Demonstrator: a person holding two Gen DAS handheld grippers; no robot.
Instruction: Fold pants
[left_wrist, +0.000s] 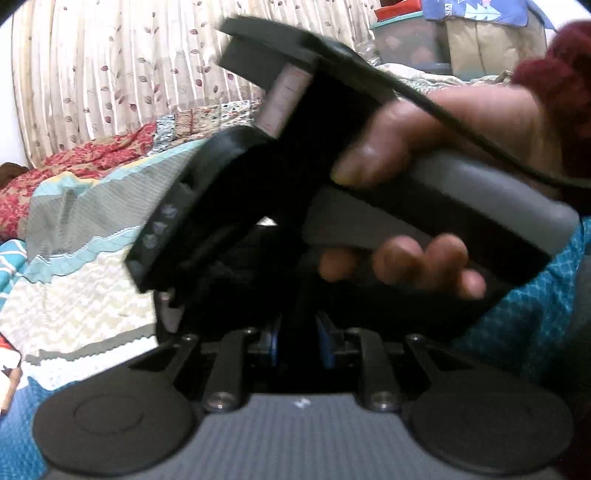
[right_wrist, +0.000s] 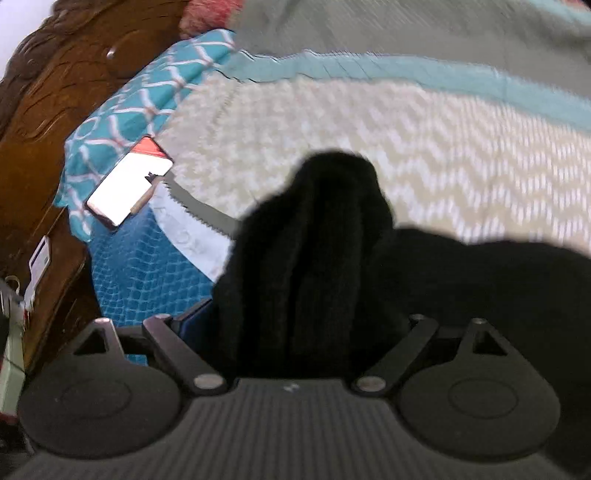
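The black pants (right_wrist: 317, 251) bunch up between my right gripper's (right_wrist: 295, 325) fingers and trail off to the right over the bed. The right jaws stand apart with the thick black cloth filling the gap. In the left wrist view my left gripper (left_wrist: 297, 339) has its blue pads (left_wrist: 325, 347) close together on a strip of black pants fabric (left_wrist: 295, 317). The other hand-held gripper (left_wrist: 280, 155), gripped by a hand (left_wrist: 436, 122), fills the view just ahead of it.
The bed carries a cream zigzag quilt (right_wrist: 369, 122) with teal trim and a blue patterned sheet (right_wrist: 147, 273). A phone (right_wrist: 129, 184) lies at the bed's left edge by a wooden headboard (right_wrist: 48, 110). Floral curtains (left_wrist: 129, 74) hang behind.
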